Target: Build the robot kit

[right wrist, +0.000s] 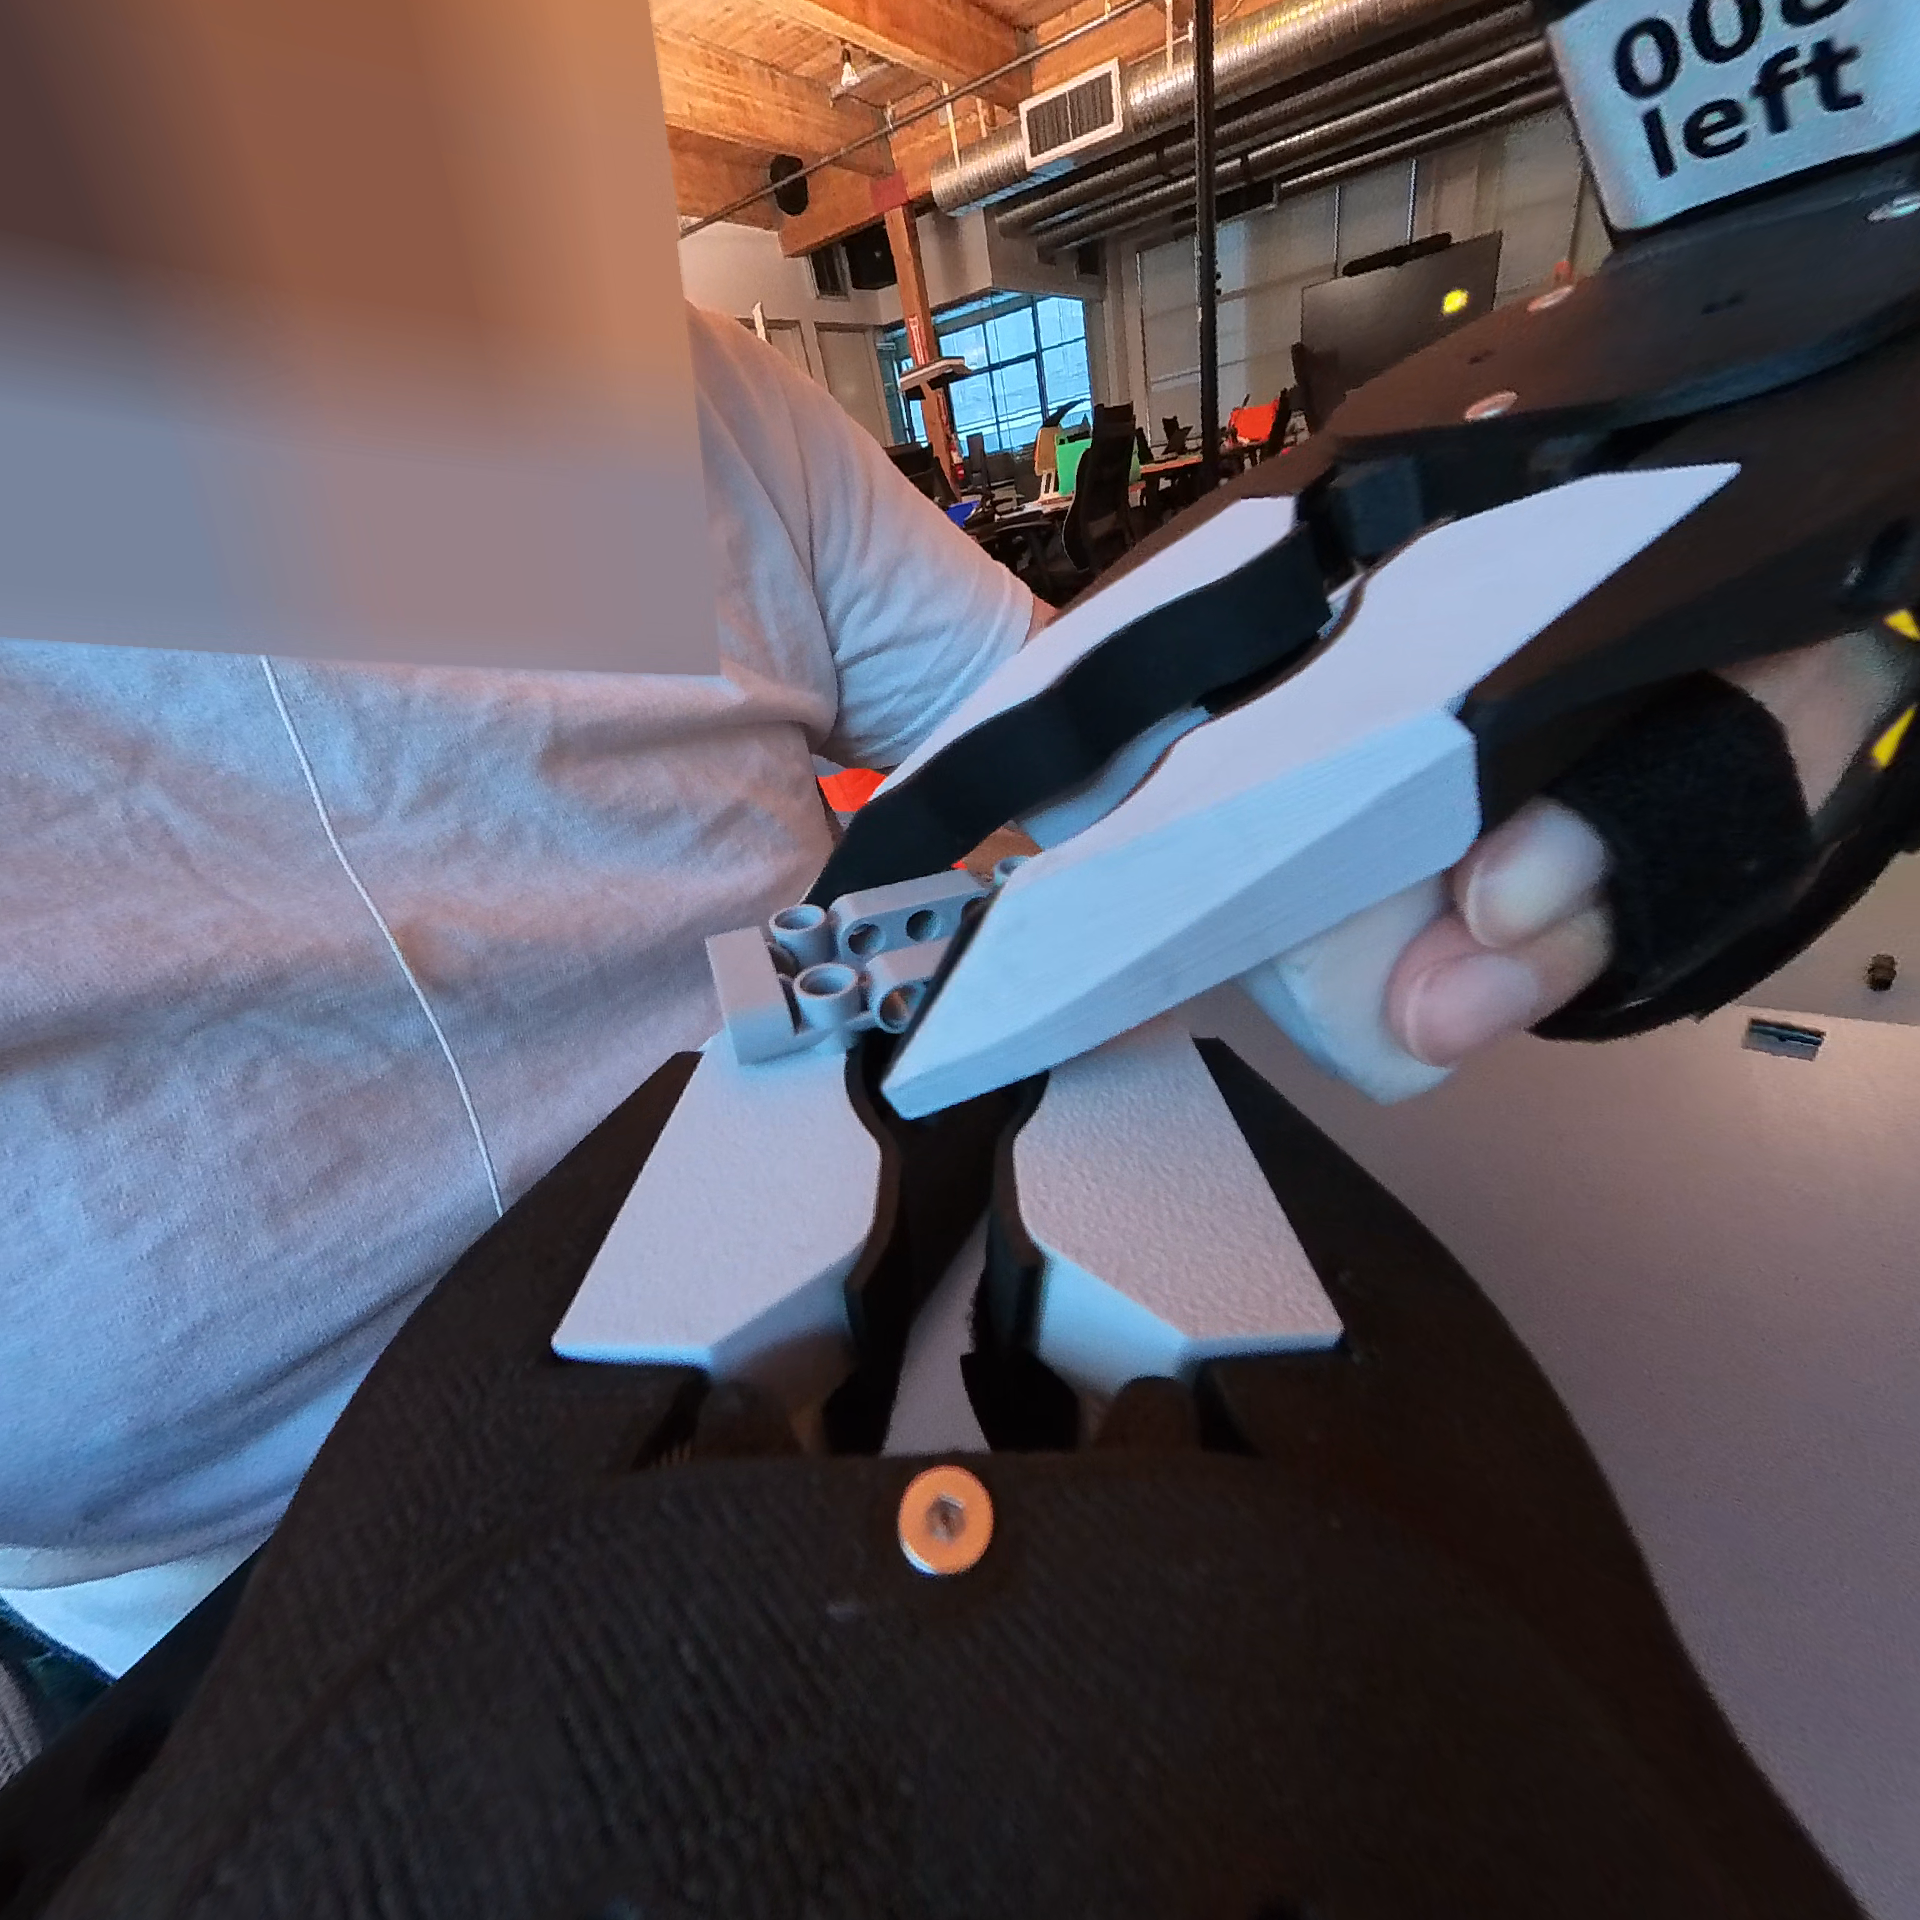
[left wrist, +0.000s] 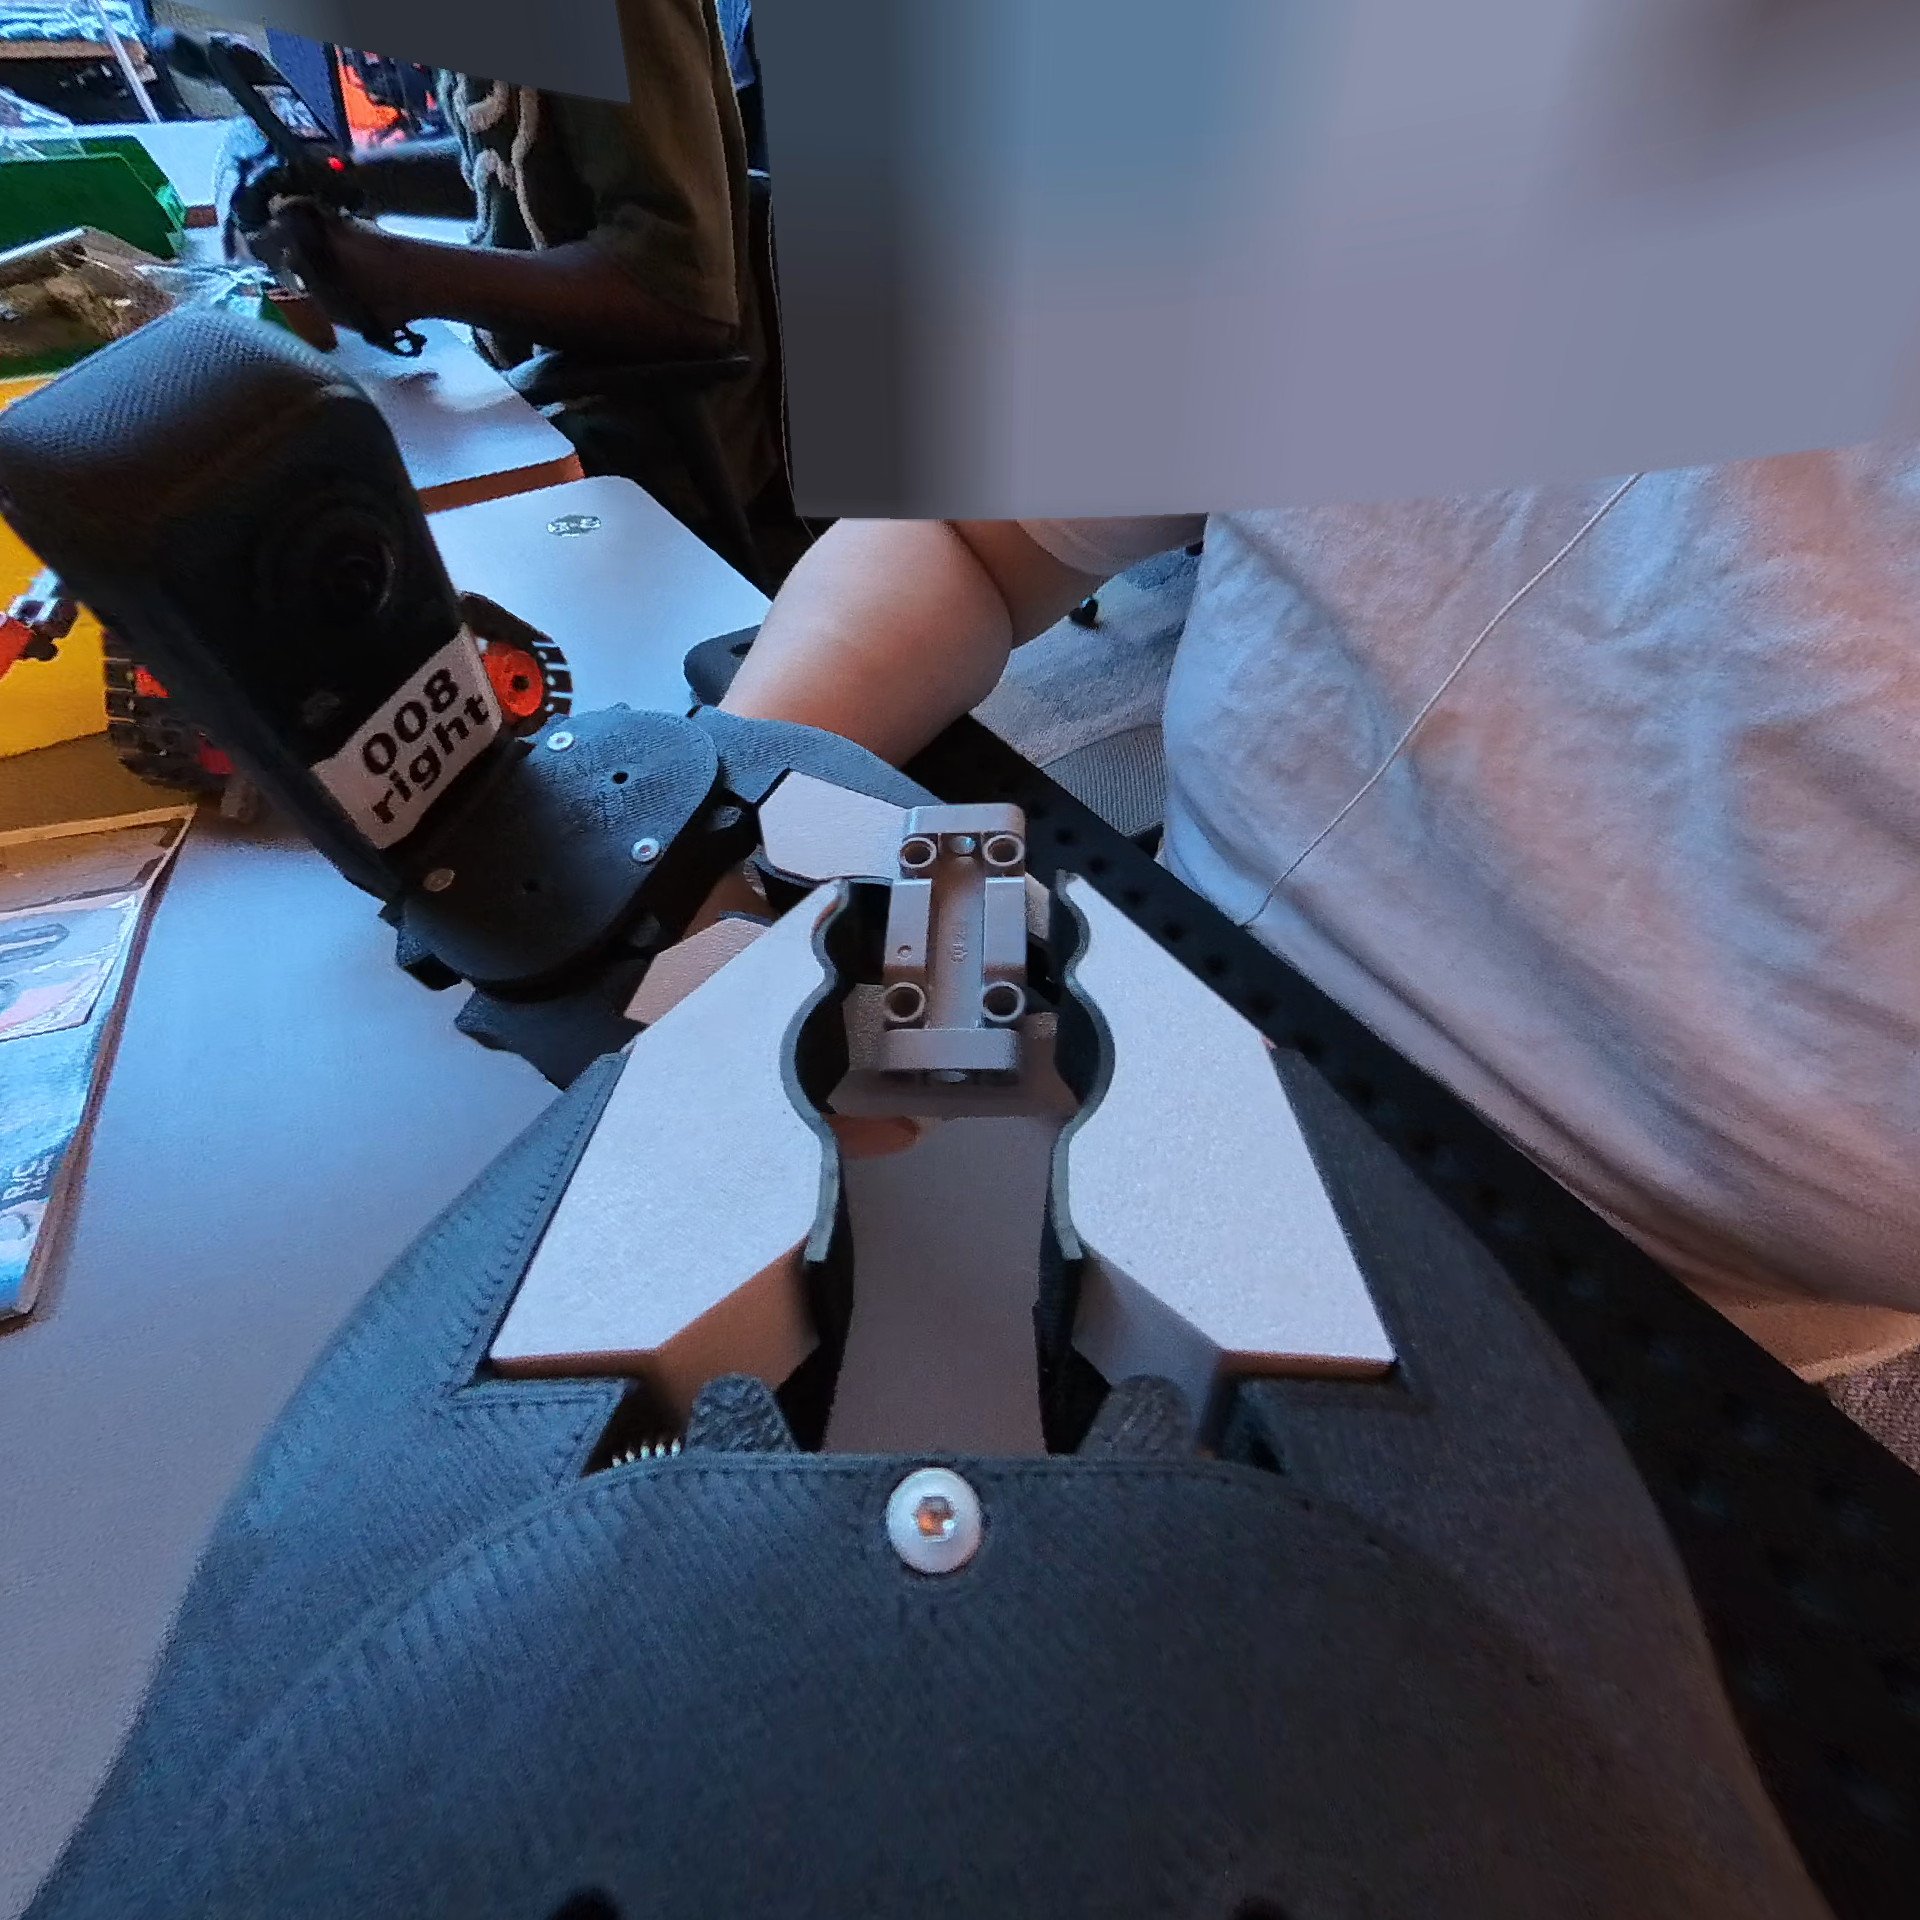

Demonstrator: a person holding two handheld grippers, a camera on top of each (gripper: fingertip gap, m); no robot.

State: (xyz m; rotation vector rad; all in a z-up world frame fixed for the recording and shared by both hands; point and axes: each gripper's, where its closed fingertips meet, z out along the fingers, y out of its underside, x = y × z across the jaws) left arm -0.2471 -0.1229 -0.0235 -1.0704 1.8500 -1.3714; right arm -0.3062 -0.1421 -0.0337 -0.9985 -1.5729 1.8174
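**Two grippers meet over a grey building piece**

Nearest the left wrist camera is the black printed body of the left gripper (left wrist: 951, 997), whose two pale fingers (left wrist: 717, 1112) stand somewhat apart. Between their tips sits a grey building piece (left wrist: 954, 956) with round holes at its corners; whether the black inner pads press on its sides or merely flank it cannot be told from here. In the right wrist view the same piece (right wrist: 831, 966) pokes out from between the left gripper's tips (right wrist: 914, 935), which close in around it from above and below.

The right gripper (right wrist: 940, 1081) lies just under that piece, its pale fingers (right wrist: 727, 1205) parted by a narrow gap; its tips are covered by the left gripper's finger, so contact with the piece cannot be judged. A bare hand (right wrist: 1496, 935) with a black strap holds the left gripper's handle.

All this is held in front of a person in a pale T-shirt (left wrist: 1558, 831), beyond the near edge of a grey tabletop (left wrist: 260, 1091). On the tabletop's left side lie a booklet (left wrist: 52, 1091), a yellow box (left wrist: 42, 644) and a black-and-orange tracked model (left wrist: 520, 675).
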